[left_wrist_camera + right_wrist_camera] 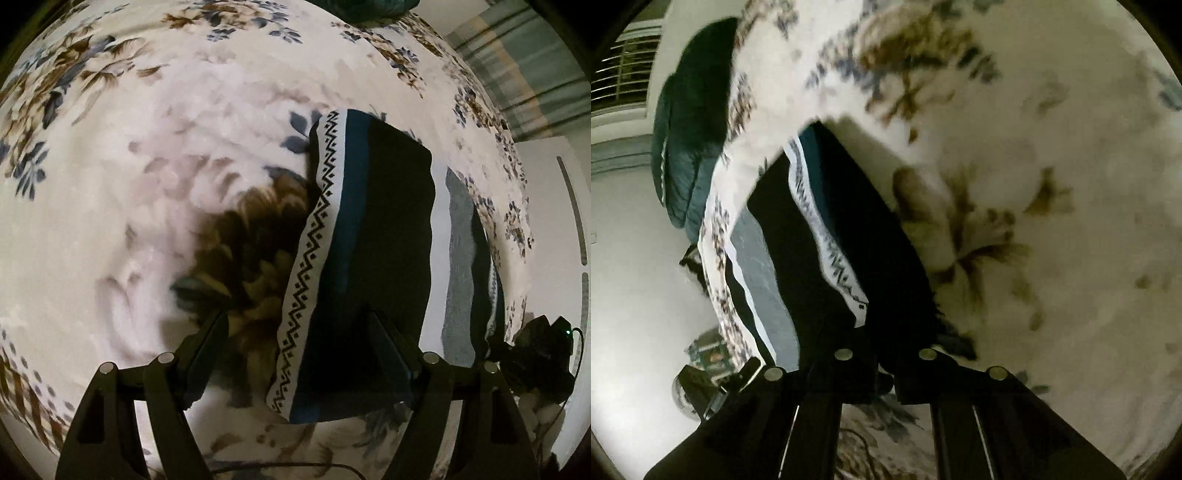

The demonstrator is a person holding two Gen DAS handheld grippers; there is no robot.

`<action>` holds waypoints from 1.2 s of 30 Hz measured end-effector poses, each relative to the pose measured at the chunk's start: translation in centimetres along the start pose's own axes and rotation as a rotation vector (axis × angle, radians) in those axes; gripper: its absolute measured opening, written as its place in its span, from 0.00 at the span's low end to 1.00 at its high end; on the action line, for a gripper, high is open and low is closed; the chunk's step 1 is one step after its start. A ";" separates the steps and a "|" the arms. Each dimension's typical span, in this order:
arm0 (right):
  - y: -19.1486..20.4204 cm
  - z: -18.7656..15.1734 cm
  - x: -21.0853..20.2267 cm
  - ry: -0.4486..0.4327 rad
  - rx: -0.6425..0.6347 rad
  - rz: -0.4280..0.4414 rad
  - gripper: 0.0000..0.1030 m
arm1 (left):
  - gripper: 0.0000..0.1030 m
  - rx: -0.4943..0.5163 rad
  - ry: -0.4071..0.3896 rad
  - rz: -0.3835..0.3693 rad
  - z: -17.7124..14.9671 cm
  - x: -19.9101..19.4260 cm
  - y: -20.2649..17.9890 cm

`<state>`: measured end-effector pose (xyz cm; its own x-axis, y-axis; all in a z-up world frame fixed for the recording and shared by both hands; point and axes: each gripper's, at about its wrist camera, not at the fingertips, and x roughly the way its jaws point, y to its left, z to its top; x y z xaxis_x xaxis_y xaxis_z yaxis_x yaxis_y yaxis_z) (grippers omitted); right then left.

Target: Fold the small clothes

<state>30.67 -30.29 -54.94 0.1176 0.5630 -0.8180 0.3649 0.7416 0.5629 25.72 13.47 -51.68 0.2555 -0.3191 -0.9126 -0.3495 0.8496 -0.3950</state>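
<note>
A small dark garment (373, 236), black and teal with a white zigzag-patterned band, hangs over the floral bedspread (147, 166). My left gripper (299, 332) is open; its right finger (388, 347) lies against the hanging cloth, and its left finger (207, 347) stands clear. In the right wrist view the same garment (849, 236) hangs straight ahead. My right gripper (884, 354) is shut on the garment's near edge. The view is blurred.
A grey towel-like cloth (458, 266) lies at the bed's right edge. A dark teal quilt (690, 147) sits at the bed's far end. White floor with dark gear (539, 354) lies beside the bed, and a window with blinds (620, 74) is behind.
</note>
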 end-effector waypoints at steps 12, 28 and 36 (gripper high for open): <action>-3.5 -1.4 0.6 0.051 0.157 0.085 0.56 | 0.74 -0.044 0.009 -0.088 -1.0 0.9 -0.1; -1.1 -6.5 1.2 -0.112 0.268 0.214 0.06 | 0.74 -0.115 0.036 -0.156 -3.9 1.0 0.7; -1.9 -5.0 0.4 0.006 0.167 -0.007 0.26 | 0.74 -0.113 -0.010 -0.171 -1.8 0.0 1.1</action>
<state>25.42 -29.69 -55.74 0.1096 0.5604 -0.8209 0.5139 0.6750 0.5294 23.72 13.69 -52.33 0.3288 -0.4503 -0.8301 -0.3986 0.7307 -0.5542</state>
